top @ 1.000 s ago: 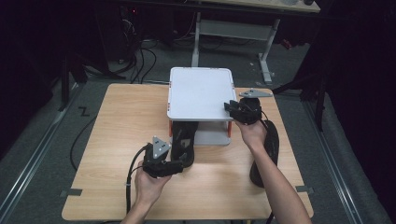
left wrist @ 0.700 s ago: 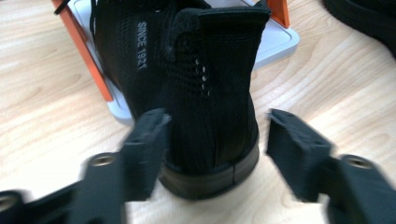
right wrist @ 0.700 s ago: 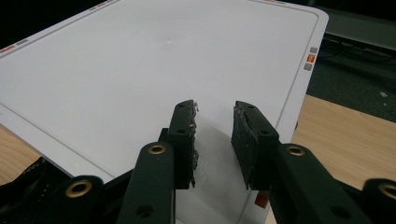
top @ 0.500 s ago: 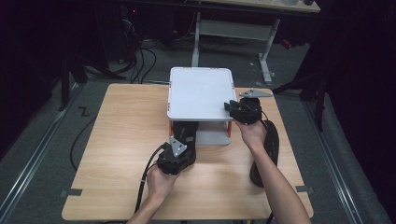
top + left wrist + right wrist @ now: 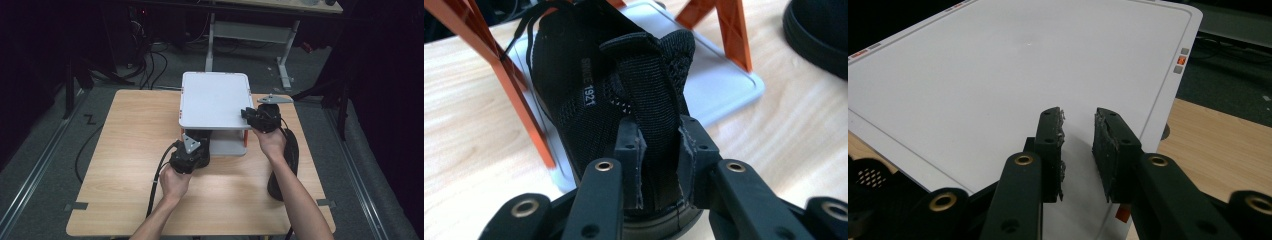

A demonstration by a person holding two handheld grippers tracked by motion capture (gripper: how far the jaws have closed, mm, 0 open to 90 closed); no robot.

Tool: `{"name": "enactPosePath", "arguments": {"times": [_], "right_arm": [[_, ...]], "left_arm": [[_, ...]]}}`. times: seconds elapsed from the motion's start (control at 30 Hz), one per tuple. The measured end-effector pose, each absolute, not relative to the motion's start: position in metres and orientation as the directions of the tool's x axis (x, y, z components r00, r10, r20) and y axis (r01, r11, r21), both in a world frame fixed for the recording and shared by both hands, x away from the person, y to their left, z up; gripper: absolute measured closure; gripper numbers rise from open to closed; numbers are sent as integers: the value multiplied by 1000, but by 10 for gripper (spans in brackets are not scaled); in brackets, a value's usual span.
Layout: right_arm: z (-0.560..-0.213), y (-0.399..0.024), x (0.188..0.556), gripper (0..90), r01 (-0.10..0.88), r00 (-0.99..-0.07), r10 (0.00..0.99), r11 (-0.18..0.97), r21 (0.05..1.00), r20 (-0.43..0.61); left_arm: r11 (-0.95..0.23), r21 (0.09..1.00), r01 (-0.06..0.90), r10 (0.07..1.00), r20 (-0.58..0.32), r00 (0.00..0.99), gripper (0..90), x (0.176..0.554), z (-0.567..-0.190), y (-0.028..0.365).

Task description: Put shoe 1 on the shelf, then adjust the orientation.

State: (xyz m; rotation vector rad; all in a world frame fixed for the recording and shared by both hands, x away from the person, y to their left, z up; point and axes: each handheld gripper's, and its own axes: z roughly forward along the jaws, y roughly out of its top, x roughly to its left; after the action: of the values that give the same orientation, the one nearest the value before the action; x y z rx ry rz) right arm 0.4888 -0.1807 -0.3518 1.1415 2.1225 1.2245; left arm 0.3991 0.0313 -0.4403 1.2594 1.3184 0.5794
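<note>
The left gripper [image 5: 196, 139] is reaching under the white top shelf [image 5: 215, 100] of a small rack with orange legs [image 5: 514, 85], at about 6 o'clock from the shelf's centre in the high view. Its jaws have just been closing, and in the left gripper view they are pinching the heel collar of a black mesh shoe [image 5: 624, 85] — the pads are pressing the knit fabric from both sides. That shoe is sitting on the rack's lower white shelf [image 5: 724, 85], toe pointing toward 11 o'clock in the left gripper view, with one orange leg just beside it at 9 o'clock. The right gripper [image 5: 251, 114] is hovering at the top shelf's near right corner, at about 4 o'clock from the shelf's centre in the high view. In the right gripper view [image 5: 1078, 127] its jaws have just been closing a little, yet they are standing slightly apart with only the flat shelf surface showing behind the gap — nothing is clamped between them. A second black shoe [image 5: 284, 165] is lying on the wooden table [image 5: 130, 145] at 5 o'clock from the rack, partly under the person's right forearm [image 5: 295, 200].
</note>
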Motion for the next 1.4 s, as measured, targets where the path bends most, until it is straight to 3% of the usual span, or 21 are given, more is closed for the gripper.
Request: {"name": "enactPosePath", "arguments": {"times": [0.33, 0.6, 0.73, 0.9, 1.23, 1.4], "right_arm": [[-352, -182, 489, 736, 438, -571, 820, 265, 859, 38], [-352, -181, 488, 733, 441, -560, 827, 260, 859, 37], [-351, -181, 489, 728, 441, -564, 826, 273, 855, 27], [-351, -179, 488, 704, 441, -554, 832, 277, 853, 16], [-349, -183, 487, 635, 453, -551, 834, 272, 849, 27], [-348, -185, 484, 570, 456, -550, 834, 269, 849, 32]], "left_arm": [[329, 902, 280, 902, -387, 189, 727, 429, -452, 24], [357, 889, 287, 874, -426, 234, 631, 419, -441, 36], [408, 862, 300, 843, -482, 238, 499, 412, -435, 48], [433, 845, 315, 821, -514, 249, 429, 401, -431, 65], [495, 816, 297, 807, -559, 190, 395, 377, -446, 116], [455, 832, 316, 853, -509, 112, 386, 374, -473, 138]]}}
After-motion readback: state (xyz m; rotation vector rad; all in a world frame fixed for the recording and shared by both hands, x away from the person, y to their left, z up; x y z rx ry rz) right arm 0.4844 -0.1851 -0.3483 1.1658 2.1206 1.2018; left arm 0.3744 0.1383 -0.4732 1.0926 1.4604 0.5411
